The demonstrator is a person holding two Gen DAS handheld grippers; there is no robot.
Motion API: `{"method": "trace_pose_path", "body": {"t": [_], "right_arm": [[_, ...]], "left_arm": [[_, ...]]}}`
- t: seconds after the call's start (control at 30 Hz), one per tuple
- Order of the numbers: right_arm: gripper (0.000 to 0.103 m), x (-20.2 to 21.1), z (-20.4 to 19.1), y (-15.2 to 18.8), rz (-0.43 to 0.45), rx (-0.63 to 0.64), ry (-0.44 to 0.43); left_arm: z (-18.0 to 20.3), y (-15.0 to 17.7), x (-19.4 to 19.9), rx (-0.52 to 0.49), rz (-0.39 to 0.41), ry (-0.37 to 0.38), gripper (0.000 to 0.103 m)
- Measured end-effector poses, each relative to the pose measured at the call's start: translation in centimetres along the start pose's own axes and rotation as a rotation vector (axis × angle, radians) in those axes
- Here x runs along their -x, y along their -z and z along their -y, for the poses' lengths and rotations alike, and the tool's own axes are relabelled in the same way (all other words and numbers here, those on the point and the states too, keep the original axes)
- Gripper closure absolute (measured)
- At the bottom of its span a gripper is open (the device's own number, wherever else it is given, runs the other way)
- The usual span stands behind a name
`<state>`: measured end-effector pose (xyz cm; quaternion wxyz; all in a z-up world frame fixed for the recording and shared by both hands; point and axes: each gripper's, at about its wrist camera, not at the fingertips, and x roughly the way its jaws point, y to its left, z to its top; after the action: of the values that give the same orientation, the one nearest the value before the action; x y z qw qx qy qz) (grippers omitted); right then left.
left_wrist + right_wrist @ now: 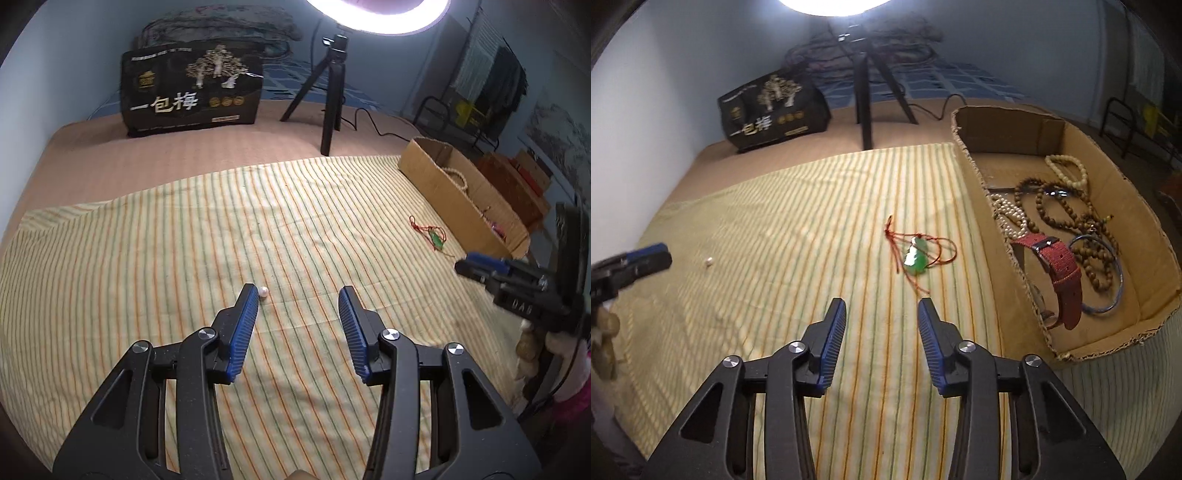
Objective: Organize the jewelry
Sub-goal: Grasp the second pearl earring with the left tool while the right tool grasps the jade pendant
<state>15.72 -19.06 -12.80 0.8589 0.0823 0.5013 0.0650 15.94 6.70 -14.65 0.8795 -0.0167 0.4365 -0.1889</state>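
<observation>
On the cloth: a striped cloth (pixel 783 229) covers the bed, and a cardboard box (pixel 975 173) sits at its right edge; every place below is given from that box.
Box contents: pale beads (pixel 1067 170), brown beads (pixel 1045 206), a pearl string (pixel 1008 218), a red strap (pixel 1060 269) and a blue bangle (pixel 1115 291) lie inside it.
Pendant: a green pendant (pixel 915 260) on red cord lies on the cloth just left of the box, outside it.
Pearl: one loose pearl (pixel 263 291) lies far to the left of the box, well apart from the pendant.
Left gripper: the left gripper (pixel 298 295) hangs over the cloth far left of the box, fingers wide apart and holding nothing; the pearl sits just beside the tip of its left finger.
Right gripper: the right gripper (pixel 882 306) points at the pendant from the near side, left of the box, fingers apart and empty, tips short of the cord.
Step in hand: most pieces look sorted already; two remain on the cloth, and each gripper seems lined up on one.
Next move, right: likely go forward, straddle the pendant or its cord, close, then carry it over the box's left wall.
Next move, left: the pearl is small and round, so the fingers need to centre on it before closing or it may roll.
</observation>
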Motion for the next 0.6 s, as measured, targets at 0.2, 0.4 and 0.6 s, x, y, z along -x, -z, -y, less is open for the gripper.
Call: {"method": "trace_pose_path", "body": {"t": [0.2, 0.4, 0.6], "right_arm": [[0.069, -0.8, -0.4, -0.6, 0.012, -0.009, 0.050], [0.069, -2.3, -0.6, -0.9, -0.001, -0.036, 0.099], [0.069, -3.1, -0.6, -1.3, 0.001, -0.052, 0.140]], "left_arm": [[-1.3, 0.2, -0.7, 0.013, 0.013, 0.017, 0.056], [-2.8, 0.6, -1.3, 0.030, 0.008, 0.033, 0.060], [-2.7, 0.8, -2.7, 0.006, -0.013, 0.041, 0.066]]}}
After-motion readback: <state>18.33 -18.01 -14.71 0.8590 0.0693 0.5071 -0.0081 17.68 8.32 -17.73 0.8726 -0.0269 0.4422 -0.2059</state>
